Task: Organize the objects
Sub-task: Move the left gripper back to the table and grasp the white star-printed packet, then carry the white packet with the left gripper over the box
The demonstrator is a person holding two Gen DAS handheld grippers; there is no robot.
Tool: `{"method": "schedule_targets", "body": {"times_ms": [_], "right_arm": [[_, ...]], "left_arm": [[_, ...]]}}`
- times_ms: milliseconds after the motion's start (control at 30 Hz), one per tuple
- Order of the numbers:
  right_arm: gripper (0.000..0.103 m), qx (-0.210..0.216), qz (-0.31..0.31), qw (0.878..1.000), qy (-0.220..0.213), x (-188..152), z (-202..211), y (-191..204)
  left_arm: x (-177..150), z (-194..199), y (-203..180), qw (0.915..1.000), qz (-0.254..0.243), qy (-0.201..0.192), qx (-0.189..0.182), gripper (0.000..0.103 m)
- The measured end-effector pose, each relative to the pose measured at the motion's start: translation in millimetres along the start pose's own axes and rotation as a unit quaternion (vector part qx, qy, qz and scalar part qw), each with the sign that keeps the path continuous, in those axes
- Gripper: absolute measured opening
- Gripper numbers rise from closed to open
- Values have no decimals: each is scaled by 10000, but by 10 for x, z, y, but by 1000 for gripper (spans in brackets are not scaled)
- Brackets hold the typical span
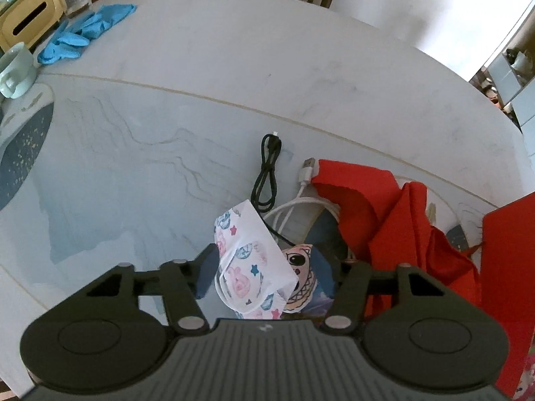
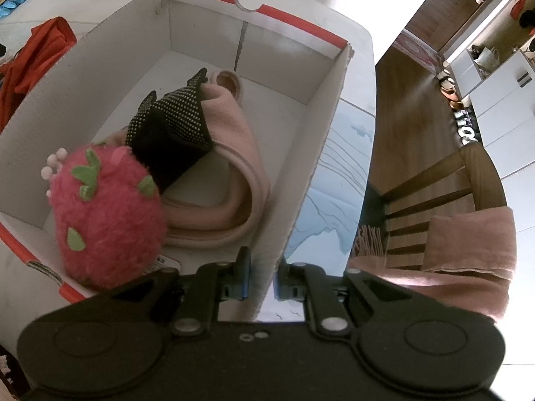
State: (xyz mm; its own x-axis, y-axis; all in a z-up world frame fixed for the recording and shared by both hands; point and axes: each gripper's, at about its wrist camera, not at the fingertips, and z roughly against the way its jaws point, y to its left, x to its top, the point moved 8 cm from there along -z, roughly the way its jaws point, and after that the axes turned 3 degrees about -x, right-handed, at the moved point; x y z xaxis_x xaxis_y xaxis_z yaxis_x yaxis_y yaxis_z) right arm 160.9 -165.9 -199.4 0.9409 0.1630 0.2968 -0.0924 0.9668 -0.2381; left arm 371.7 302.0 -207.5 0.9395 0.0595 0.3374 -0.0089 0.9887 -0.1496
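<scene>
**Box part-filled, table still cluttered**

Three things already lie in the red-rimmed cardboard box [image 2: 207, 33]: a pink strawberry plush [image 2: 107, 214], a black dotted glove [image 2: 170, 130] and a folded pink cloth [image 2: 230, 167] under them. The right tool [image 2: 260, 280] is pressed together on the box's near side wall, with the cardboard edge pinched between its blue pads, so that hand appears to be steadying the box.

The left tool [image 1: 271, 267] points down at a patterned face mask [image 1: 247, 264] on the table [image 1: 167, 133]. Its jaws stand about half spread with the mask between them; the mask covers the pads, so whether they already press on it I cannot tell for sure. Just under the mask lies a cartoon-printed item [image 1: 301, 277].

Left to sort (judging by what lies loose): the mask, the printed item, a black cable [image 1: 267, 170], a white USB cable [image 1: 301, 190], a red cloth [image 1: 401, 214] heaped beside the box, and blue gloves [image 1: 87, 30] at the far corner. Roughly a third done, at a guess.
</scene>
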Motion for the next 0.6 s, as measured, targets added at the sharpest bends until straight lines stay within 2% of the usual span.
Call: {"method": "schedule_targets", "body": {"times_ms": [133,167,233,300,400,600], "right_arm": [[12,-11,11,10000,7,-7,-8,3],[12,-10,10,10000,6,-5,-7,5],[12,-9,10,10000,4,-4,-6,5],[12,-7,8,10000,2,-3,-7,5],[12,-5,2,10000,-4,-4,-14,8],[12,-6,6,10000,-7,-4,-15,8]], "left_arm": [[-9,-14,14,9999,107,31,-118,38],[-10,-9,18,9998,133,28,-119,31],[-22,2,28,9998,146,44,-95,26],[-43,10,44,9999,108,62,-21,12],[-66,40,86,9999,109,-4,-14,4],[-139,201,160,9998,19,-195,1,0]]}}
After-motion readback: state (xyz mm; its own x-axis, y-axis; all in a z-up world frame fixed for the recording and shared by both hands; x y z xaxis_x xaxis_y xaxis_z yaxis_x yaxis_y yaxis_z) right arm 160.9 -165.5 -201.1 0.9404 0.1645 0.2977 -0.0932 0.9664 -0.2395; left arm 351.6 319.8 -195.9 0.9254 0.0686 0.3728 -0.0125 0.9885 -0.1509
